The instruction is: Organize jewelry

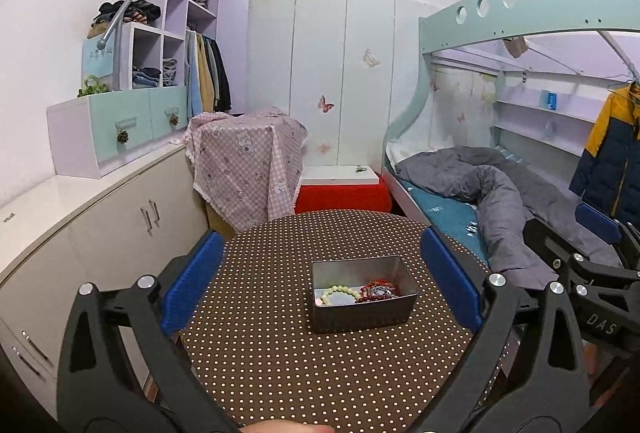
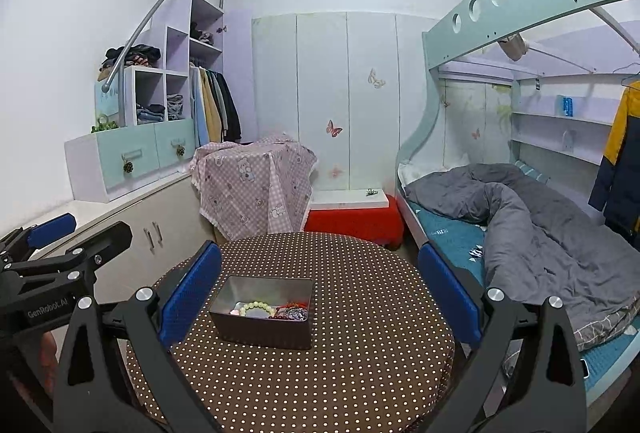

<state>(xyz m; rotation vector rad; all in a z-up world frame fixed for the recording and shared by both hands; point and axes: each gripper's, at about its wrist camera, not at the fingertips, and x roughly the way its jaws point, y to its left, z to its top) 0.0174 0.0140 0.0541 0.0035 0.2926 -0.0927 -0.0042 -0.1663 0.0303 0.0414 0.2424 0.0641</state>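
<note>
Polka-dot round table (image 1: 280, 353), metal tin (image 1: 362, 313) holding pale-green bead bracelet (image 1: 338, 293), red beads (image 1: 376, 291), both tools spread wide, empty

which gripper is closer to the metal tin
Hard to call, about even. The left gripper has the metal tin right of centre between its jaws; the right gripper has it left of centre.

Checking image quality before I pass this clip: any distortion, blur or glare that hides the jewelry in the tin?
Left wrist view: strong fisheye bending and dark corners, but the metal tin and pale bead bracelet are sharp; a mild sheen on the tin floor. Right wrist view: the same bending, even room light, the tin clear, the red beads small and hard to separate.
</note>
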